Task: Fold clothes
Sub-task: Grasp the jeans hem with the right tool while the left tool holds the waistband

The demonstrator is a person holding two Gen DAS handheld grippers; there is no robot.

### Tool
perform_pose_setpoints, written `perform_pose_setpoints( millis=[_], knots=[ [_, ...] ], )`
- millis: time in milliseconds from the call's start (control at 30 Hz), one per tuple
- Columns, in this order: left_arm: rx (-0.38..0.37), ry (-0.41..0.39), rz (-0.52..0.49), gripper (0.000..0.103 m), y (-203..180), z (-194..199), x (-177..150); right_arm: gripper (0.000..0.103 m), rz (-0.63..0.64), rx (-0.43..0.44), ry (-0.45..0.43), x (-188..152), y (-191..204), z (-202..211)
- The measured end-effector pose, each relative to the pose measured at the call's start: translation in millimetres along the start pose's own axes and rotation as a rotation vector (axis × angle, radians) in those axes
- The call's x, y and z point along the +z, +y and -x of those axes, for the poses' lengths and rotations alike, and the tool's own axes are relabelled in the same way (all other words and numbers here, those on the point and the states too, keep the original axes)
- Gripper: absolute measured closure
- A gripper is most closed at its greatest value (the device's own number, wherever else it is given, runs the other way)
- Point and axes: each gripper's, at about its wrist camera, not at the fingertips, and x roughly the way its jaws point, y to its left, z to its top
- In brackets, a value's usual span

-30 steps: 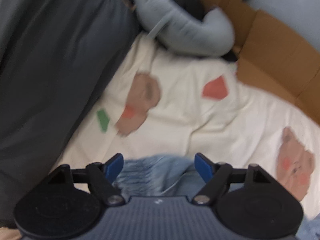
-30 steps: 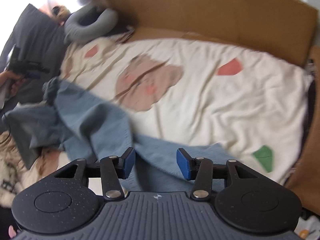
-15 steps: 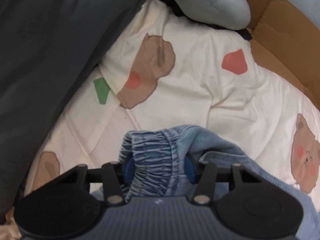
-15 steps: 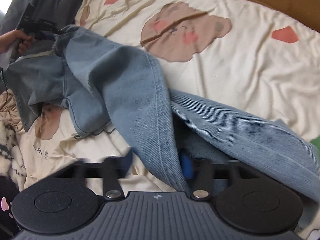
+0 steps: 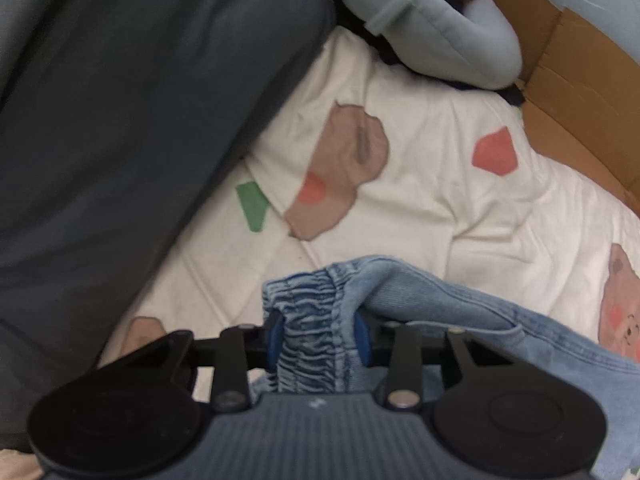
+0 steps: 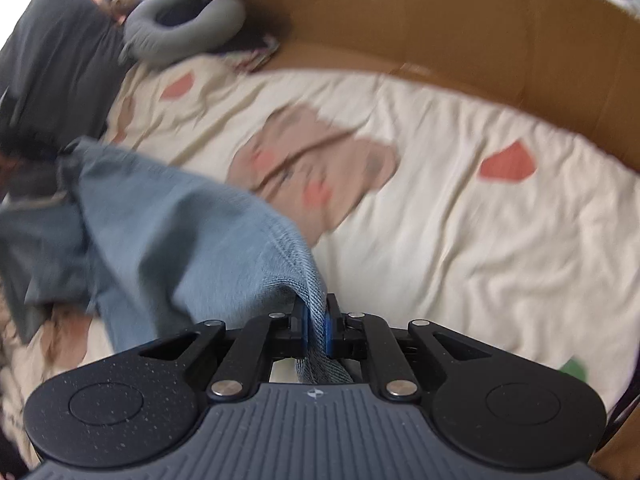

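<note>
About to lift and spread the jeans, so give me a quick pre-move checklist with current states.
1. left gripper shut on the jeans at the elastic waistband: ok.
2. right gripper shut on a seamed edge: ok.
3. Both grip the same garment: ok.
4. Denim untwisted between grips: cannot tell, blurred.
5. Bedspread has bare room to lay it flat: ok.
6. Neck pillow away from the denim: ok.

Light-blue denim jeans (image 6: 168, 232) across the bed's near side.
They lie on the cream bear-print quilt (image 6: 460, 232); dark grey pillow (image 5: 120, 120) along its left edge, brown cardboard wall (image 6: 440, 28) behind.
</note>
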Motion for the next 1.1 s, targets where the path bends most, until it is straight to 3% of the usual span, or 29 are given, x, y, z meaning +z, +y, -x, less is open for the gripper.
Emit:
perform_pose_setpoints(
  millis=[333, 900, 967, 1000, 1033, 1100],
  knots=[
    [0.039, -0.083, 0.022, 0.070, 9, 15, 18, 0.099, -0.024, -0.074, -0.101, 64, -29, -5],
    [0.081, -0.157, 0.079, 0.068, 28, 10, 52, 0.098, 0.075, -0.184, -0.106, 150, -7, -71],
    [0.066, -0.141, 0.089, 0.058, 29, 5, 52, 0.094, 0.060, -0.197, -0.096, 156, -8, -81],
    [0.064, -0.138, 0.090, 0.056, 29, 5, 51, 0.088, 0.049, -0.201, -0.090, 159, -8, -85],
    [0.059, -0.135, 0.086, 0.052, 28, 6, 50, 0.076, 0.040, -0.205, -0.086, 160, -9, -87],
    [0.055, -0.131, 0.067, 0.049, 24, 10, 47, 0.068, 0.039, -0.214, -0.084, 160, -7, -88]
  ],
)
